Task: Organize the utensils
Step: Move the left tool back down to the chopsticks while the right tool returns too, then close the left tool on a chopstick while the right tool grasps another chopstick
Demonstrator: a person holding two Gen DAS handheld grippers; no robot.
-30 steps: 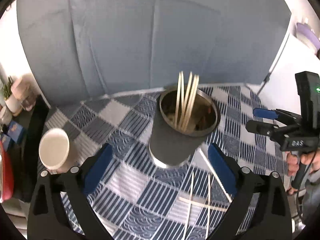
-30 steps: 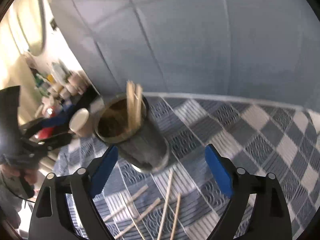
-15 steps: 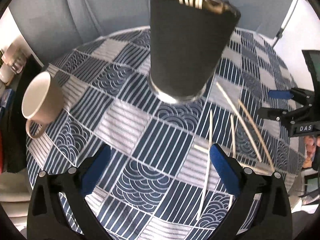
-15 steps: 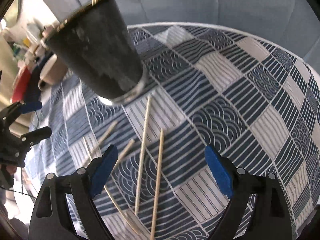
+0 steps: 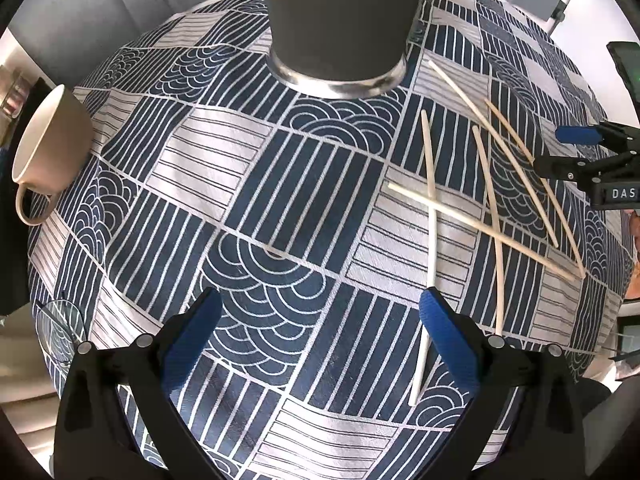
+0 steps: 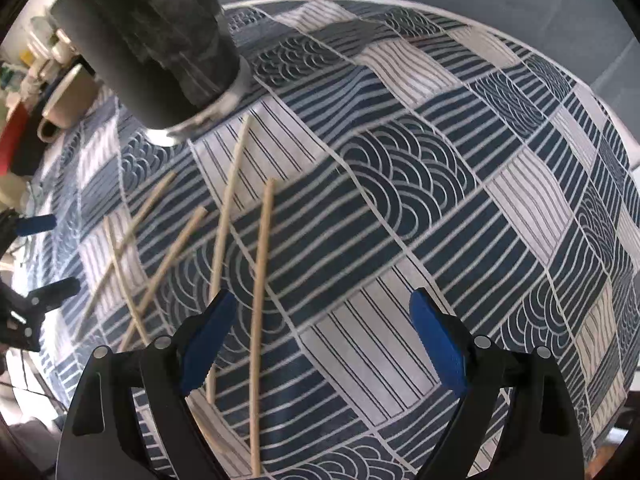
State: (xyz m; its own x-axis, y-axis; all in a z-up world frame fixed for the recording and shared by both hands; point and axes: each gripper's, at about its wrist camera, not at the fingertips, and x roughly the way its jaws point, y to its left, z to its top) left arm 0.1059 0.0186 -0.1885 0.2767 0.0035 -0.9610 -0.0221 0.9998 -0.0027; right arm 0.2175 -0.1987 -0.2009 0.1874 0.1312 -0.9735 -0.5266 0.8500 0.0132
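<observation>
Both hand-held grippers (image 5: 318, 338) (image 6: 320, 342) wide, empty

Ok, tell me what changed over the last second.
Both grippers, left and right, came down toward the tablecloth and tipped downward: the holder, seen from above before, now stands above them and the loose chopsticks look closer. Nothing was grasped or released. Both stayed open and empty; holder, chopsticks and mug stayed put.
</observation>
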